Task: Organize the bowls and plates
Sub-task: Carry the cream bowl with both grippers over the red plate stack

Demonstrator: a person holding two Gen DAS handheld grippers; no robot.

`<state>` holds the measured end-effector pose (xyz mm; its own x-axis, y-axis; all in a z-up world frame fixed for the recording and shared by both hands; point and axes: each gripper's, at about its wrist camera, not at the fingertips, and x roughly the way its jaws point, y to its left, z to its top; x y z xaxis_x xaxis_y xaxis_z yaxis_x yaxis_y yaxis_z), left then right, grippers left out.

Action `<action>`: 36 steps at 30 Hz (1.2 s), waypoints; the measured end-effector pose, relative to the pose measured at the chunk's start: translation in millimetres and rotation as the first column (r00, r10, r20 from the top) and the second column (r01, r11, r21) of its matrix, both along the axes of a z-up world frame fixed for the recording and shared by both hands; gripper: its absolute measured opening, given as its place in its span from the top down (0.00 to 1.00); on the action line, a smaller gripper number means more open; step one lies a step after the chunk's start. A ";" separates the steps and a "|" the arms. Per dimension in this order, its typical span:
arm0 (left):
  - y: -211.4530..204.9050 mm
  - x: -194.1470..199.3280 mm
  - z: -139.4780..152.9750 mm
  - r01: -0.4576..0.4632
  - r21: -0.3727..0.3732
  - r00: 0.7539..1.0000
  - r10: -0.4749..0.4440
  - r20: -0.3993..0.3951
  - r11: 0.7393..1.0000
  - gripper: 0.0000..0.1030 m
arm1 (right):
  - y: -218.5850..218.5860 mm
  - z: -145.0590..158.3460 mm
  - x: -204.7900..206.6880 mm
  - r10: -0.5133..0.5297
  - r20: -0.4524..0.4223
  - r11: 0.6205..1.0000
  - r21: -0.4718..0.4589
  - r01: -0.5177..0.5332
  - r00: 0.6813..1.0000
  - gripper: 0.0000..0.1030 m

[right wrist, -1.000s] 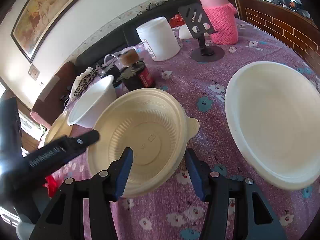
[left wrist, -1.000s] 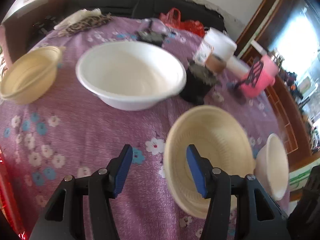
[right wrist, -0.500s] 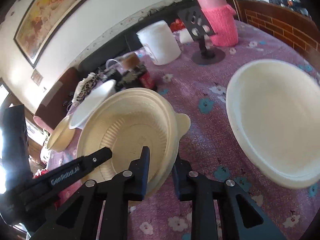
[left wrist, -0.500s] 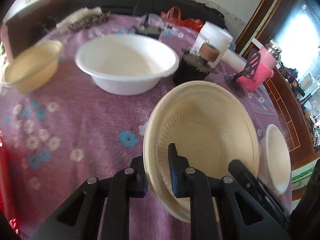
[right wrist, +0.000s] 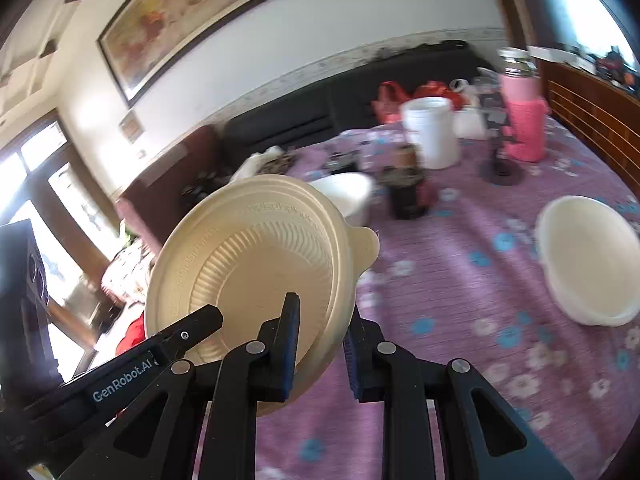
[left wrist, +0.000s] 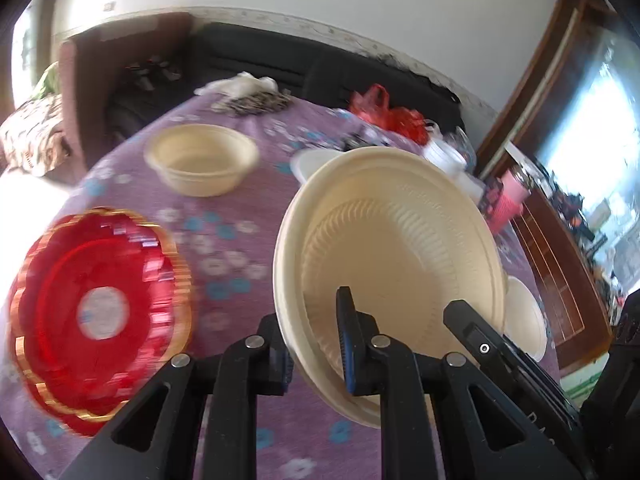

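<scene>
Aloft, cream bowl [left wrist: 392, 240] clamped by 2 hand-held grippers, tilted

I see a round table [left wrist: 240, 248] under purple flowered cloth. On it lie a red gold-rimmed plate [left wrist: 96, 312] at the near edge, a cream bowl [left wrist: 202, 160] toward the far edge, and a white bowl [right wrist: 588, 260].

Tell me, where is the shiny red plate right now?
The red plate shows only in the left wrist view, at the left on the purple flowered tablecloth, nearer the camera than the small cream bowl.
</scene>
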<state>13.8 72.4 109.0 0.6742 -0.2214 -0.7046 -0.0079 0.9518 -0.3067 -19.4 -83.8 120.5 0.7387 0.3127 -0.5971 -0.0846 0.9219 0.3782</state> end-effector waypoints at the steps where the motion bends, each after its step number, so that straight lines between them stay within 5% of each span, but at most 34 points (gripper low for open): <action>1: 12.2 -5.4 1.2 -0.019 -0.006 1.000 0.019 0.005 1.000 0.84 | 10.8 0.8 -2.4 0.017 0.004 1.000 -0.004 -0.017 1.000 0.78; 7: 59.4 -23.2 2.5 -0.086 -0.037 0.996 0.086 0.009 0.996 0.84 | 63.2 7.0 -16.7 0.083 0.018 0.995 -0.047 -0.082 0.996 0.78; 22: 98.4 -45.5 3.7 -0.127 -0.086 0.991 0.129 0.025 0.988 0.81 | 105.3 18.7 -15.9 0.134 0.023 0.980 -0.149 -0.129 0.991 0.78; 29: 155.6 -50.1 -14.5 -0.247 -0.084 0.969 0.245 -0.034 0.965 0.81 | 164.3 -5.8 3.0 0.239 -0.059 0.960 -0.137 -0.245 0.969 0.78; 36: 180.8 -45.5 -36.9 -0.274 -0.096 0.959 0.264 -0.104 0.957 0.81 | 185.2 -29.9 16.6 0.261 -0.132 0.954 -0.116 -0.276 0.956 0.78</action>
